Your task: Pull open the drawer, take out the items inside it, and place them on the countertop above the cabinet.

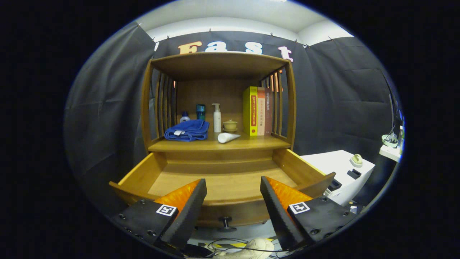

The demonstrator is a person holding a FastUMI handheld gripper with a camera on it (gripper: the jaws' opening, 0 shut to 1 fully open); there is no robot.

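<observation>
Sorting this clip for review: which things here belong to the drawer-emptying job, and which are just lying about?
Job:
drawer, pulled open
drawer knob
countertop
white tube, lying on the countertop
blue towel
gripper, fingers open, holding nothing

Lying about:
books
pump bottle
small cup
white box

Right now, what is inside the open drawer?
The drawer is pulled out, and its visible wooden floor is bare. The open tongs stand at its front edge, and their fingers cover two near patches, so those stay unseen. A white tube lies on the countertop above.
</observation>
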